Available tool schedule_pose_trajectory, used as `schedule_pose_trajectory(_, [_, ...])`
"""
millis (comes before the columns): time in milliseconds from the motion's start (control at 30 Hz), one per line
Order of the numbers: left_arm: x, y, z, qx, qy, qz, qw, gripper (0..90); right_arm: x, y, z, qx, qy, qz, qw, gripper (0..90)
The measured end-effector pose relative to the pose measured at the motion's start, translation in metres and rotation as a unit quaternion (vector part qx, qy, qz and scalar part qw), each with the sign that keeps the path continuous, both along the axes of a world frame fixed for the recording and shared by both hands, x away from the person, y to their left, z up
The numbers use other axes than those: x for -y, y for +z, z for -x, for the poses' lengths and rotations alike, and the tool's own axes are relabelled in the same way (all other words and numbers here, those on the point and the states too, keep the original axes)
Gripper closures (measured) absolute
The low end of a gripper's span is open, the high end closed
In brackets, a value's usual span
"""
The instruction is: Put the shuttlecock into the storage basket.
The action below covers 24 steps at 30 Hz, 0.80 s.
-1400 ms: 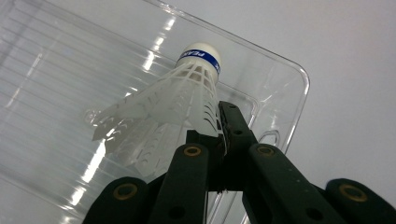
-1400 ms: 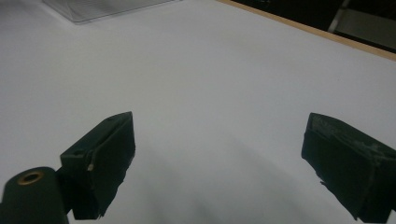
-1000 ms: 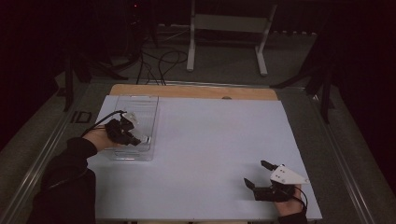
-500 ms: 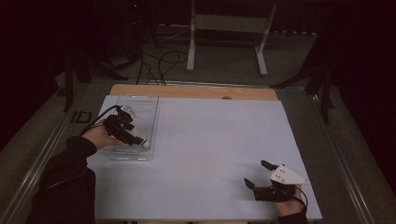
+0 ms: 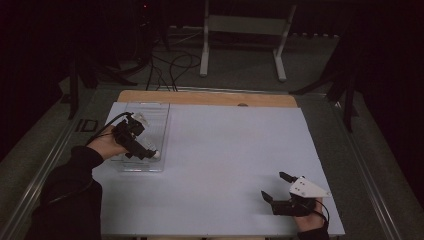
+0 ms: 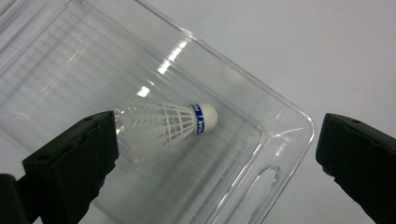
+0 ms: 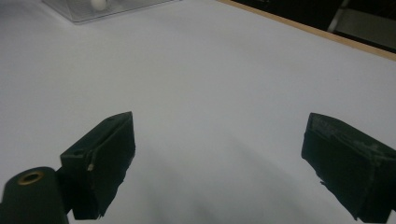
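A white shuttlecock (image 6: 168,123) with a blue band and a white cork tip (image 5: 156,154) lies on its side in a clear plastic tray (image 6: 289,112), near the tray's front end (image 5: 142,170). My left gripper (image 5: 145,152) hovers just above it. Its jaws have just been opening and now stand wide apart (image 6: 217,144); the shuttlecock sits below and between them, its skirt partly hidden behind the left jaw, and neither pad touches it. My right gripper (image 5: 274,185) rests open on the table's front right, nothing between its jaws (image 7: 217,144).
The tray stands lengthwise at the left of the pale table sheet (image 5: 225,150). A wooden strip (image 5: 210,98) borders the far edge. Beyond it are a stand's white legs (image 5: 240,25) and cables on the floor. The tray's corner (image 7: 93,11) appears far off in the right gripper view.
The left gripper's jaws have opened over the tray, and the shuttlecock now lies free in it. The right gripper has not moved.
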State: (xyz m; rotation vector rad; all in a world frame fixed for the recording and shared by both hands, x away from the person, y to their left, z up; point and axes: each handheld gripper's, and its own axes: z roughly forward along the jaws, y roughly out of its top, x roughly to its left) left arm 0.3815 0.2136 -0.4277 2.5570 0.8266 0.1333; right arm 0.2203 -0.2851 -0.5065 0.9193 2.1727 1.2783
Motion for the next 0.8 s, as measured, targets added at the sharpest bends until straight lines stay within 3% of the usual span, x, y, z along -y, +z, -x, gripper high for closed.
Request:
schedule_pose_trajectory(233, [0.010,0.007,0.003,0.002,-0.011,0.009,0.9999,0.2,0.000,0.000,0.000,0.000,0.000,0.000,1.0000,9.7])
schedule_pose_trajectory(333, [0.015,0.010,0.006,0.023,-0.018,0.010,0.9995,0.2,0.000,0.000,0.000,0.002,-0.001,0.000,1.0000,9.7])
schedule_pose_trajectory(433, [0.020,0.013,0.008,0.028,-0.029,0.010,0.9991,0.3,0.000,0.000,0.000,0.000,0.000,-0.001,1.0000,9.7])
schedule_pose_trajectory(500, [0.023,0.014,0.009,0.017,-0.030,0.013,0.9993,0.3,0.000,0.000,0.000,0.001,0.000,-0.001,1.0000,9.7])
schedule_pose_trajectory(533, [0.025,0.015,0.009,0.022,-0.033,0.013,0.9991,0.3,0.000,0.000,0.000,0.002,0.000,-0.001,1.0000,9.7])
schedule_pose_trajectory(800, [0.033,0.023,0.010,0.027,-0.035,0.050,0.9978,0.3,0.000,0.000,0.000,0.002,0.000,0.000,1.0000,9.7])
